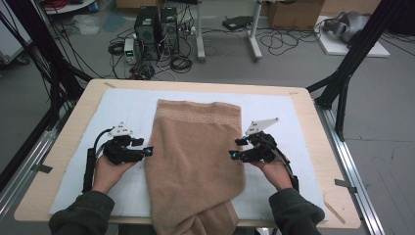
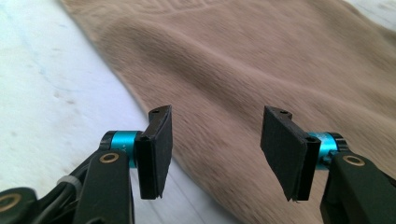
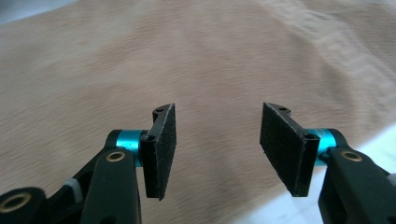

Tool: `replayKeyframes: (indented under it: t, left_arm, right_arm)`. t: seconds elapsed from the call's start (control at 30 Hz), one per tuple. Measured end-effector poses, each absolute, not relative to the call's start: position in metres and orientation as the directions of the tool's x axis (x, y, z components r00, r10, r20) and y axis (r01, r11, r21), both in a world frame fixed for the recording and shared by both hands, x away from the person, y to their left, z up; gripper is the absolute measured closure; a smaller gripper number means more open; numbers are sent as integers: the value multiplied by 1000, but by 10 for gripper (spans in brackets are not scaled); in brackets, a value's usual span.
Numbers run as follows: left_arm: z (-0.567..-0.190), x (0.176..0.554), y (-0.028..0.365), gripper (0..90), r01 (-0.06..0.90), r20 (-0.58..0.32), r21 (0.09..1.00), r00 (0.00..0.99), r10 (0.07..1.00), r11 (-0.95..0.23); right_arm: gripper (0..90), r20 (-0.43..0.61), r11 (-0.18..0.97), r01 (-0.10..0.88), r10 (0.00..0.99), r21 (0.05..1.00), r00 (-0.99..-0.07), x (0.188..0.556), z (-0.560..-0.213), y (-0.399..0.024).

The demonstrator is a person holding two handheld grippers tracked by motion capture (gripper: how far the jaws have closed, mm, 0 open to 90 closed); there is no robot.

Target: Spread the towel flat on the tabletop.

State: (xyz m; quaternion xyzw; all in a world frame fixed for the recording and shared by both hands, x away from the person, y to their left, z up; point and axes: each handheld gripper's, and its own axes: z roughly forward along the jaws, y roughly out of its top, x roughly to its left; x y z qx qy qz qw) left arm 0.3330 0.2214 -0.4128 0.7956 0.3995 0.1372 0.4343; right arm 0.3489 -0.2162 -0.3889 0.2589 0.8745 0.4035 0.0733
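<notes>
The towel (image 1: 195, 156) lies lengthwise down the table (image 1: 313, 147) (near end hanging over the edge). Left gripper (image 1: 148, 151) and right gripper (image 1: 234, 155) flank it, jaws apart, holding nothing.

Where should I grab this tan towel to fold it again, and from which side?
Probably by its two long side edges. The towel lies flat, its near end hanging off the table, so each thin edge can be pinched from outside: left gripper from the left, right gripper from the right. Both are open with nothing between their pads.
</notes>
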Motion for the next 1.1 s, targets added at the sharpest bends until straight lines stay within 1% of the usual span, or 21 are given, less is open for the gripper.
replayKeyframes:
  t: [0.07,0.1,0.2,0.23,0.27,0.37,0.4,0.43,0.53,0.57,0.6,0.63,0.67,0.7,0.73,0.77,0.9,1.0,1.03,1.07,1.1]
  left_arm:
    - [-413,322,220,432,497,-112,805,665,738,-326]
    - [-414,310,218,432,484,-120,812,687,717,-328]
    - [-418,300,215,427,477,-111,806,704,701,-351]
    - [-420,295,214,427,473,-110,804,713,693,-359]
    - [-422,291,213,422,473,-106,801,717,689,-368]
    - [-429,281,211,422,468,-104,793,734,671,-390]
    - [-435,278,208,440,473,-93,779,735,671,-411]
    - [-435,278,208,453,473,-93,779,735,671,-411]
    - [-443,277,204,521,472,-75,765,741,667,-438]
    - [-444,276,203,521,463,-61,770,737,673,-438]
    - [-444,276,202,605,461,-46,769,731,681,-443]
    - [-444,277,202,605,466,-48,769,724,688,-437]
    - [-444,277,201,639,466,-39,769,717,696,-437]
    - [-444,277,201,727,464,-34,768,718,695,-442]
    - [-444,277,199,784,466,-39,771,715,698,-434]
    - [-444,278,198,822,467,-39,770,714,700,-434]
    - [-442,280,198,857,472,-54,779,705,707,-412]
    - [-433,281,198,857,465,-72,804,695,715,-370]
    - [-429,284,199,857,466,-89,814,691,717,-347]
    - [-424,287,199,858,464,-110,828,685,720,-315]
    - [-419,291,199,858,464,-118,835,675,729,-295]
  right_arm:
    - [452,73,549,373,491,748,-868,336,-391,-215]
    - [450,77,547,367,481,752,-873,330,-393,-215]
    - [428,83,558,360,459,748,-884,315,-398,-212]
    - [428,83,558,360,459,748,-884,315,-398,-212]
    - [428,71,583,350,445,733,-893,305,-403,-209]
    - [431,75,596,347,431,724,-899,297,-409,-208]
    - [432,71,611,352,434,709,-898,292,-416,-207]
    - [446,84,613,363,435,702,-896,292,-420,-207]
    - [553,98,645,377,425,665,-900,293,-433,-202]
    - [553,98,645,377,425,665,-900,293,-433,-202]
    - [644,73,645,365,433,672,-899,292,-438,-201]
    - [644,73,645,365,433,672,-899,292,-438,-201]
    - [677,86,634,372,435,678,-896,294,-439,-203]
    - [771,120,612,396,442,684,-889,300,-440,-207]
    - [837,122,612,403,447,680,-886,301,-440,-208]
    - [861,108,624,392,442,677,-891,302,-439,-206]
    - [875,76,662,364,422,655,-903,304,-434,-200]
    - [875,34,635,336,438,696,-898,311,-412,-201]
    - [875,34,635,336,438,696,-898,311,-412,-201]
    - [876,-3,631,328,463,703,-886,320,-399,-204]
    - [876,-3,631,328,463,703,-886,320,-399,-204]
